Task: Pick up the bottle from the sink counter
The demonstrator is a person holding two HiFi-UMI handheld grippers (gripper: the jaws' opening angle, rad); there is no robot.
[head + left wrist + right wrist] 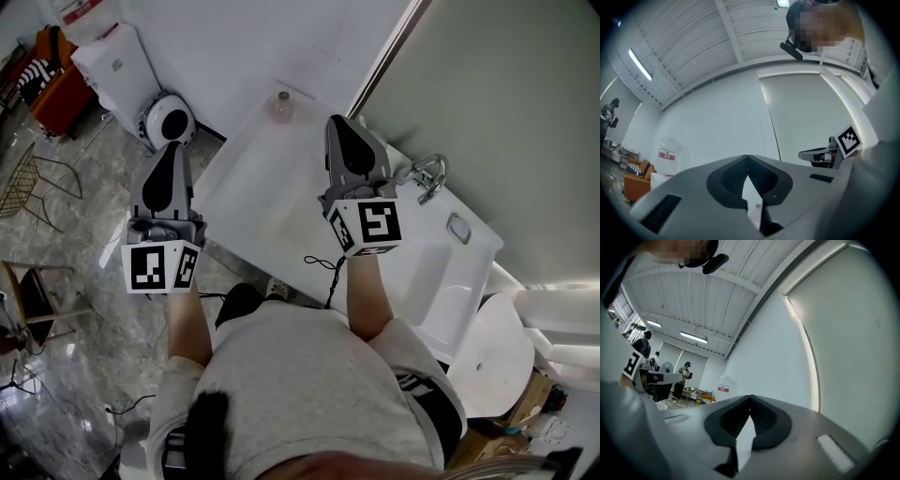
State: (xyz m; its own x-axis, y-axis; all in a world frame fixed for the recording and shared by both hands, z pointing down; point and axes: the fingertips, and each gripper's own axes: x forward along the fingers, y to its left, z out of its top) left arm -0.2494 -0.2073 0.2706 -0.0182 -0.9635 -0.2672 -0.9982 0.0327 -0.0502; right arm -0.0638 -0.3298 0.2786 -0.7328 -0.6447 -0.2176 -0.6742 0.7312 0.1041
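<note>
A small pinkish clear bottle (282,106) stands upright at the far end of the white sink counter (253,197), close to the wall. My right gripper (338,123) hovers above the counter a little right of and nearer than the bottle; its jaws (750,398) are shut with nothing between them. Over the floor, off the counter's left edge, my left gripper (173,150) is held up, and its jaws (748,158) meet at the tips, empty. Both gripper views point up at the wall and ceiling.
A chrome faucet (429,176) and the sink basin (441,267) lie right of the right gripper. A round white device (169,122) sits on the floor by the counter's far left corner. A black cable (328,272) hangs at the counter's near edge. People stand far off (684,373).
</note>
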